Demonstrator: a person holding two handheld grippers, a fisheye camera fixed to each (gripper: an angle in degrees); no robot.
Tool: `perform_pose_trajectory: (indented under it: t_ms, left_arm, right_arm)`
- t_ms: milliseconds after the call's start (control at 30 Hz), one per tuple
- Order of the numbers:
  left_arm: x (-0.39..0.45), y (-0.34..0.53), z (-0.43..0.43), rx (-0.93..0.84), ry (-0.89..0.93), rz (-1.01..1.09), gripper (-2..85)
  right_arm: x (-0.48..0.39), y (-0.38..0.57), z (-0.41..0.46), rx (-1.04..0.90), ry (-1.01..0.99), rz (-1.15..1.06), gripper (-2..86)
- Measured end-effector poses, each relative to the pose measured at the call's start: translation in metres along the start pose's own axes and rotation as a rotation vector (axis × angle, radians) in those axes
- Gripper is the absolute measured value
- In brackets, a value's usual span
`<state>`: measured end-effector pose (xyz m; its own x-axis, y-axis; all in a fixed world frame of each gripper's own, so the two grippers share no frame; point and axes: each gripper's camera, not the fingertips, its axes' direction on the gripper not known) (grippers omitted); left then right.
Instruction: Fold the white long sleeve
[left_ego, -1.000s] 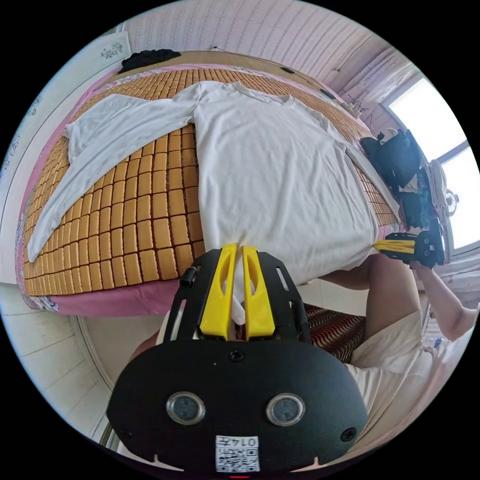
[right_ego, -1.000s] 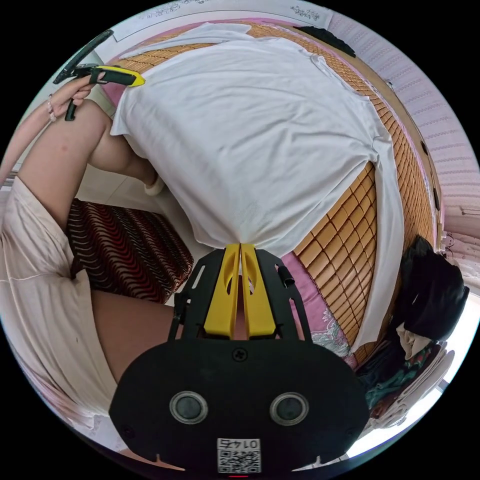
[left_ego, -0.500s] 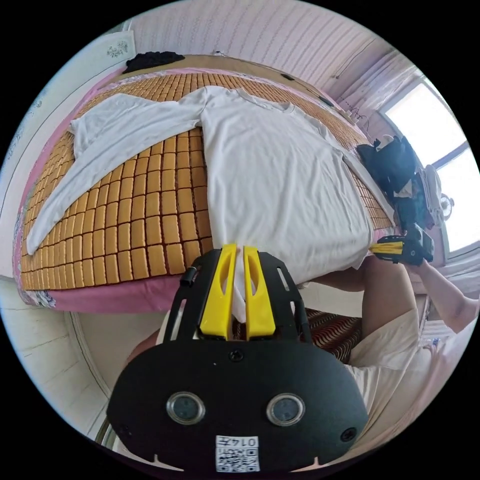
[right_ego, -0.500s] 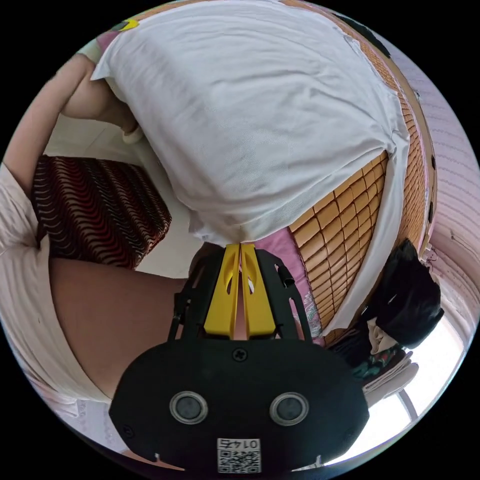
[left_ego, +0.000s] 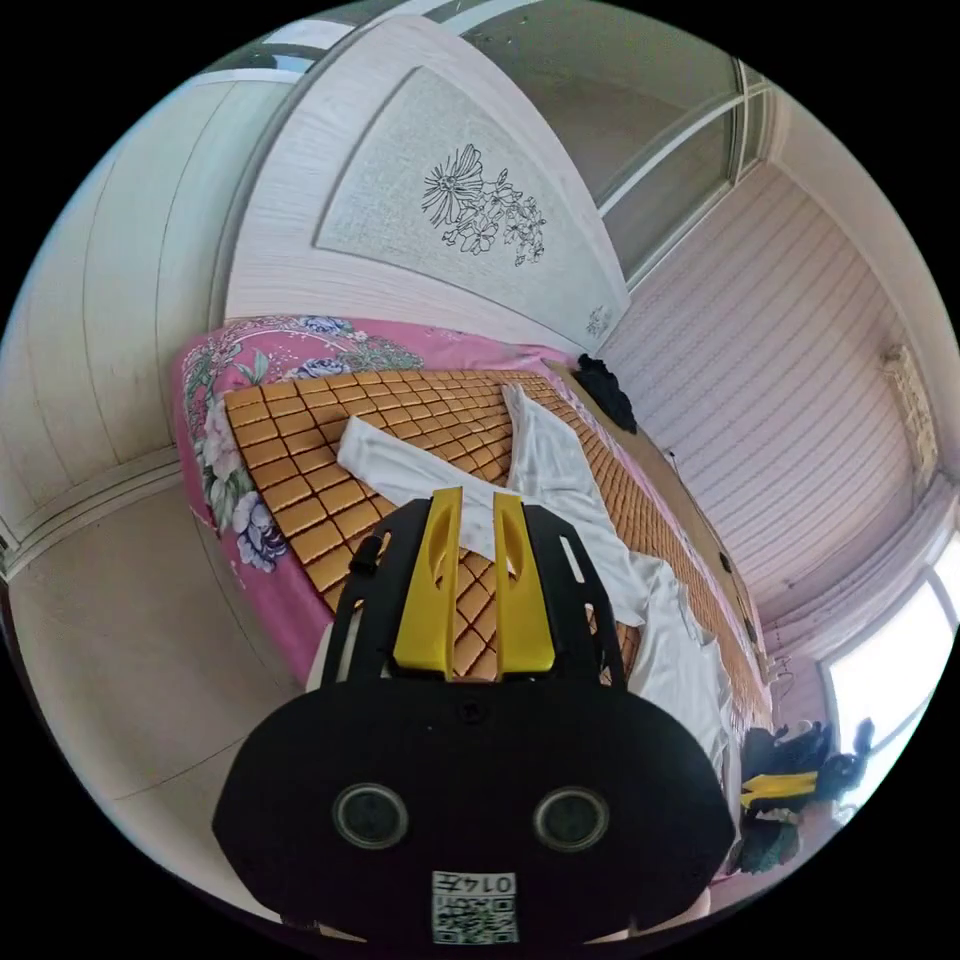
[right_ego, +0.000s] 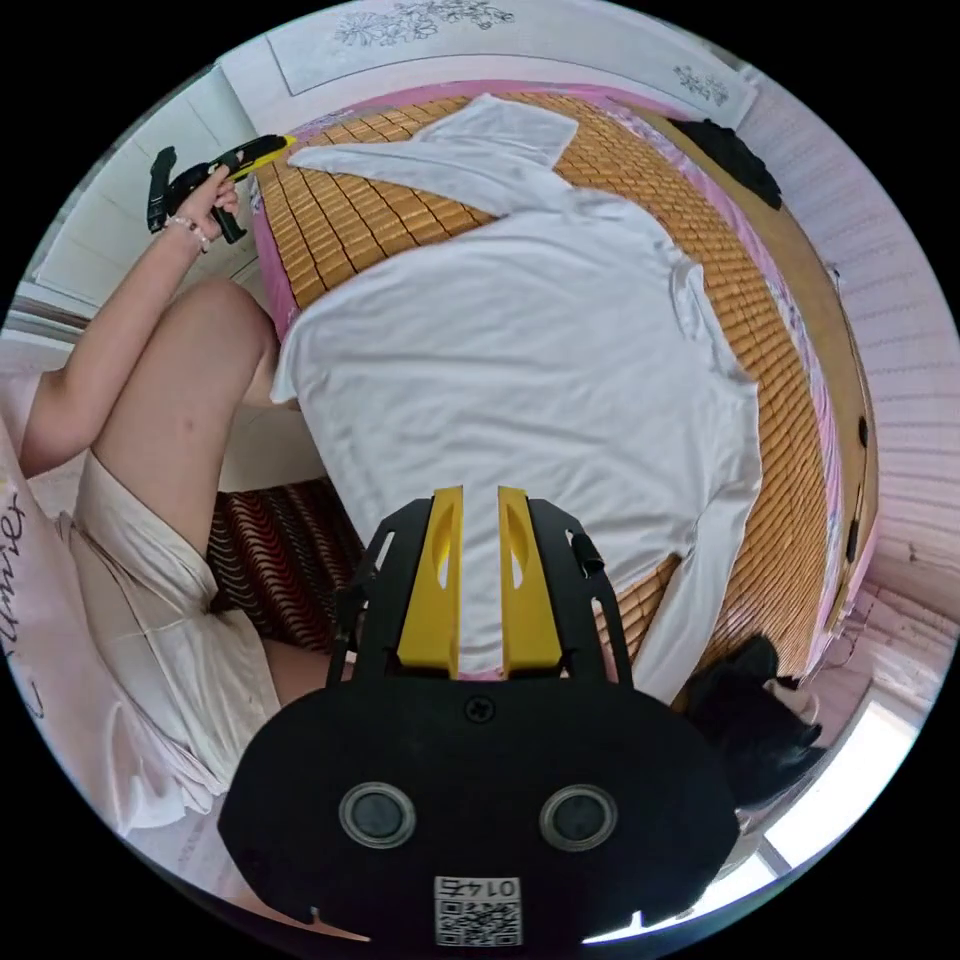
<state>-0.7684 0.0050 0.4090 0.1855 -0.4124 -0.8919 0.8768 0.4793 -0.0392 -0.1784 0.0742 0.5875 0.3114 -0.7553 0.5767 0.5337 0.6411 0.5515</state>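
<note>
Both hand-held gripper jaws parted; white long sleeve (right_ego: 520, 350) flat, sleeves spread

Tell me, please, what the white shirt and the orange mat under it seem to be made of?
The white long sleeve shirt looks like thin, matte knit fabric, perhaps cotton: it lies limp with soft creases. The mat looks like small polished bamboo tiles joined in a grid; the orange-brown tiles shine slightly, though wood cannot be excluded.
</note>
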Motion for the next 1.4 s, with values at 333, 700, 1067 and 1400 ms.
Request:
perform_pose_trajectory:
  t_ms: [333, 700, 1067, 1400]
  left_arm:
    - [-0.079, -0.095, 0.034, -0.078, -0.165, 0.039, 8.0]
    - [-0.109, -0.140, 0.040, -0.105, -0.150, 0.010, 7.7]
    - [-0.140, -0.153, 0.012, -0.065, 0.010, -0.033, 8.0]
    - [-0.130, -0.133, -0.035, 0.117, 0.236, 0.100, 15.5]
  right_arm:
    - [-0.092, -0.268, 0.029, 0.130, -0.083, -0.456, 8.0]
    - [-0.221, -0.461, 0.076, 0.227, -0.132, -0.625, 9.8]
    - [-0.236, -0.466, 0.080, 0.223, -0.199, -0.643, 0.8]
    - [-0.172, -0.375, -0.061, 0.424, -0.252, -0.748, 0.2]
